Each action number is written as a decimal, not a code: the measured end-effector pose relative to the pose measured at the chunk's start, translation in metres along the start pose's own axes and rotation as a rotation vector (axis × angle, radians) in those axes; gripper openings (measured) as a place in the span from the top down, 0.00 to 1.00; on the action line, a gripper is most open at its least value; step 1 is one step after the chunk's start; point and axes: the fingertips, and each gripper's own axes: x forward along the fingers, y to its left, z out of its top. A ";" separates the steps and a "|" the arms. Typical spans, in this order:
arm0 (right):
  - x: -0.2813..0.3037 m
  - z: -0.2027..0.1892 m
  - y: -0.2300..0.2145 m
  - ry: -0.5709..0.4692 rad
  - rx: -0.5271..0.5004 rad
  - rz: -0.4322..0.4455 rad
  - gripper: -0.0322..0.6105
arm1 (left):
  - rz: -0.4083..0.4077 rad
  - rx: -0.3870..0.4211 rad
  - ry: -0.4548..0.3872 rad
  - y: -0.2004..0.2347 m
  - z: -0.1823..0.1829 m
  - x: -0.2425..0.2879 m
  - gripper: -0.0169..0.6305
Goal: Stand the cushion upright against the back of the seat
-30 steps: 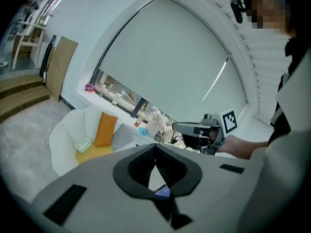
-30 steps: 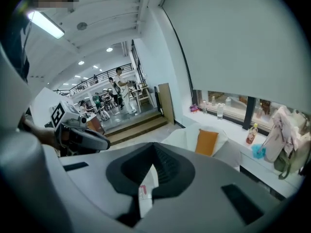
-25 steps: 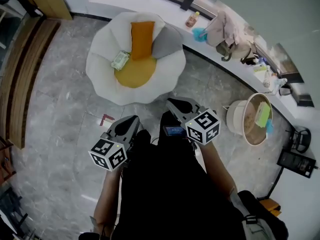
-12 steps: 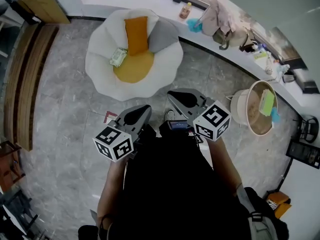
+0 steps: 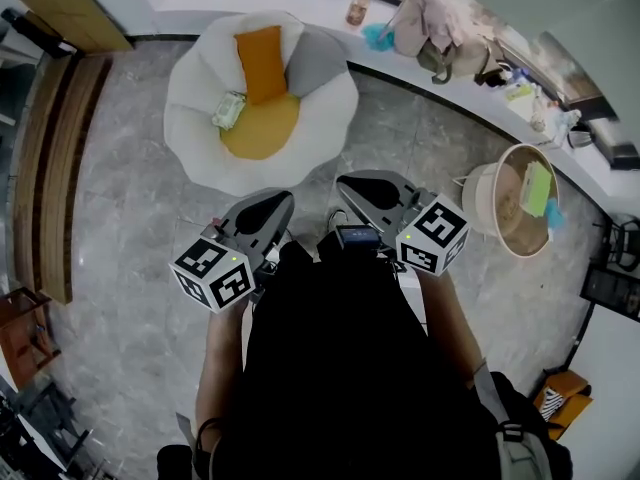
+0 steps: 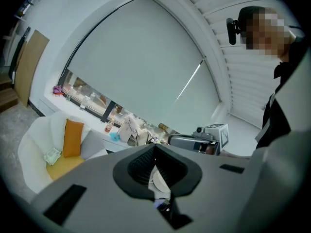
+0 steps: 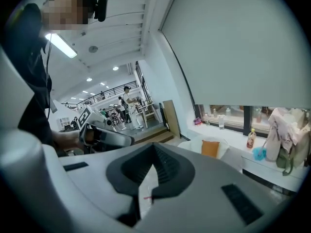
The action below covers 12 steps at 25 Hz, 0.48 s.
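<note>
The orange cushion [image 5: 262, 63] stands upright against the back of the white petal-shaped armchair [image 5: 195, 78], above its yellow seat pad [image 5: 258, 136]. A grey cushion [image 5: 312, 58] leans beside it and a small pale green packet [image 5: 228, 110] lies at the seat's left. My left gripper [image 5: 268, 204] and right gripper [image 5: 352, 186] hover over the floor short of the chair, both shut and empty. The left gripper view shows the orange cushion [image 6: 73, 138] far off to the left. In the right gripper view the orange cushion [image 7: 210, 148] is small and distant.
A curved white ledge [image 5: 440, 88] behind the chair carries bottles, bags and clutter. A round white basket [image 5: 478, 208] with a green item stands on the floor at right. A wooden bench [image 5: 50, 168] runs along the left. Grey tiled floor [image 5: 130, 228] lies between me and the chair.
Both grippers have risen toward the head camera and stayed shut. The chair has slid a little up and left in the head view. The cushion has not moved.
</note>
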 end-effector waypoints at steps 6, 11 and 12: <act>0.000 -0.001 0.005 0.001 -0.002 0.017 0.93 | 0.016 0.011 0.002 -0.003 -0.006 -0.003 0.95; 0.005 -0.004 0.010 0.007 -0.001 0.028 0.93 | 0.013 0.040 0.022 -0.005 -0.011 -0.008 0.95; 0.006 -0.005 0.011 0.009 0.000 0.028 0.93 | 0.013 0.037 0.022 -0.005 -0.012 -0.010 0.95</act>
